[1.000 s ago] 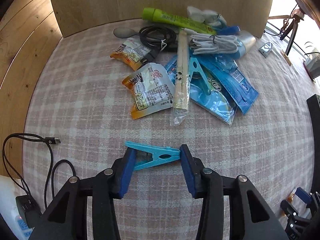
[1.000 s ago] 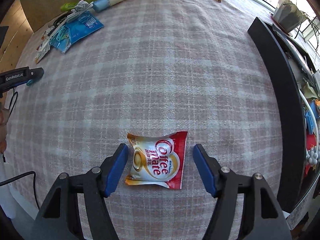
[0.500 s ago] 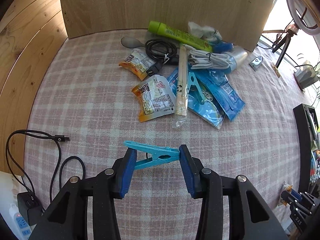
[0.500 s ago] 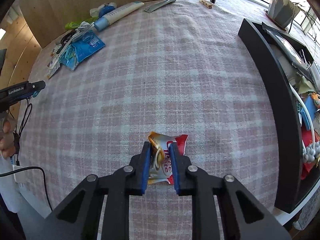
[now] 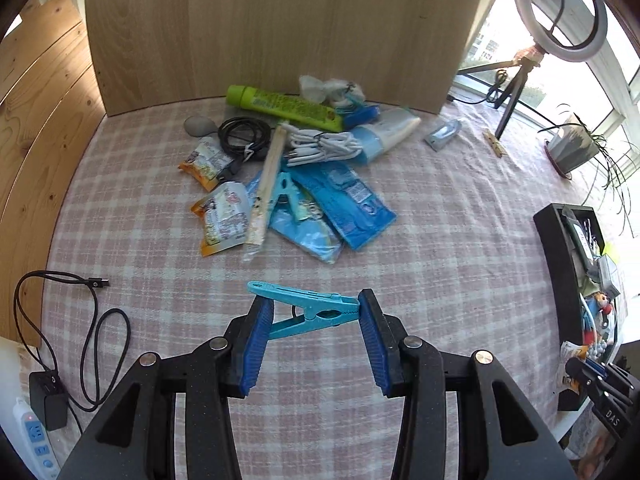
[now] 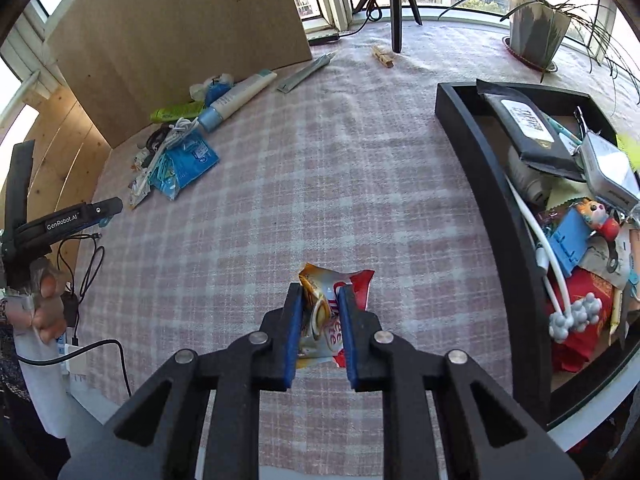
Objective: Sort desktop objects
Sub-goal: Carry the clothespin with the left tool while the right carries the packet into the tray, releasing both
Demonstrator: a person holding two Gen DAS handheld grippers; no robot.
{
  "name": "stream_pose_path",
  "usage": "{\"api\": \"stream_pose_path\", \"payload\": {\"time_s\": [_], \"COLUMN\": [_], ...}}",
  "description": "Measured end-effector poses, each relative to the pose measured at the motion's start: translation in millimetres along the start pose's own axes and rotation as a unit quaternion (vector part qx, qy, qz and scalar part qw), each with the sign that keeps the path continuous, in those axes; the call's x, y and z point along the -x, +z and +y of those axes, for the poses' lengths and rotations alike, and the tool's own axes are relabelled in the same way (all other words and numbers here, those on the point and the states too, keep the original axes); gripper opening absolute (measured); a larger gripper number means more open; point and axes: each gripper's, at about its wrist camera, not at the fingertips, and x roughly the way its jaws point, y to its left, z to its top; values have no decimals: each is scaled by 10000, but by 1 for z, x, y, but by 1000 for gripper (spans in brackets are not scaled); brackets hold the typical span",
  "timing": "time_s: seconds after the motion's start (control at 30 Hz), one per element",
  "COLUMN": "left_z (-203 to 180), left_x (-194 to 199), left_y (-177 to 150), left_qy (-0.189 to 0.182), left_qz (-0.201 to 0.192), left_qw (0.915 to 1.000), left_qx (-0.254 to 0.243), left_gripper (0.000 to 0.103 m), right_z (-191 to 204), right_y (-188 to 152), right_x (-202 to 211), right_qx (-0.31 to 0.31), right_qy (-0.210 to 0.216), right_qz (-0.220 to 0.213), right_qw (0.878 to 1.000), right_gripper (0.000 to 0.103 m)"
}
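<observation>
checked woven cloth (image 5: pixel 440 240) under ribbed plastic peg (image 5: pixel 308 312), crumpled glossy sachet (image 6: pixel 324 320).

"GenRobot.AI" on left claw (image 6: pixel 102 211); "DAS" on right claw (image 5: pixel 612 414).

A table in pink plaid cloth (image 5: pixel 440 248) carries a heap of packets (image 5: pixel 296 184) at twelve o'clock, a black tray (image 5: pixel 556 264) at three, a cable (image 5: pixel 86 320) at nine.
</observation>
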Motion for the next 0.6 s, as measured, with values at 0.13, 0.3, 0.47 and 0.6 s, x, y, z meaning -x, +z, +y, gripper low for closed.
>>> {"api": "stream_pose_path", "payload": {"time_s": [0.13, 0.3, 0.47, 0.6], "left_z": [-43, -106, -181, -240], "left_x": [13, 21, 23, 20], "left_y": [0, 0, 2, 5], "left_qy": [-156, -391, -695, -1049], "left_qz": [-116, -162, -161, -53], "left_qw": [9996, 9979, 9935, 9871], "left_qx": [-198, -486, -891, -1212], "left_gripper": [41, 41, 41, 41], "right_z": [-9, -51, -102, -144], "right_y": [18, 31, 45, 56], "right_x": [-3, 19, 44, 59], "right_qx": [-27, -92, -203, -298], "right_qy": [-31, -91, -186, -288], "right_qz": [-169, -380, -566, -669], "right_qw": [9998, 9992, 9980, 9969], "right_gripper": [18, 18, 18, 18]}}
